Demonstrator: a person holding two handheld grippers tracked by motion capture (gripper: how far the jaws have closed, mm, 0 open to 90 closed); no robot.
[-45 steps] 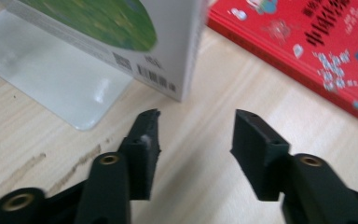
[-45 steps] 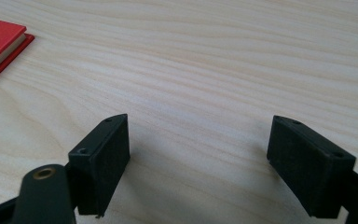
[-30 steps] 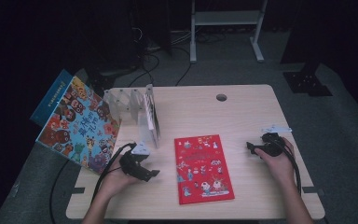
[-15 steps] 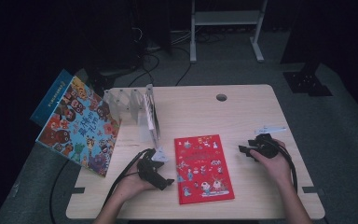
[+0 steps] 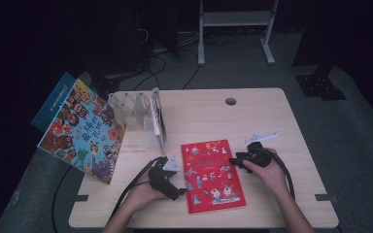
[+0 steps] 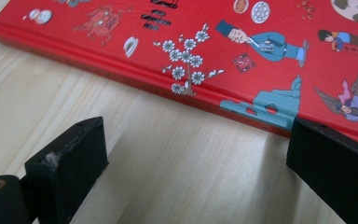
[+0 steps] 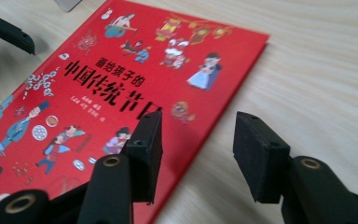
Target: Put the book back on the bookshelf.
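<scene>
Two tools flank the red book (image 5: pixel 212 174), which lies flat on the counter (image 5: pixel 272 116): left tool (image 5: pixel 177 191) gapes wide at its spine, right tool (image 5: pixel 234 160) has just been narrowing, nothing pinched yet, probably lining up an edge lift.

Light wooden table (image 5: pixel 272 116) with rounded corners and a round cable hole (image 5: pixel 230 101) near its far edge. Grey carpet floor (image 5: pixel 359 141) around it, dark strips taped by the near corners. Room beyond is dim. White metal frame legs (image 5: pixel 235 19) and loose cables (image 5: pixel 175 58) behind.
</scene>
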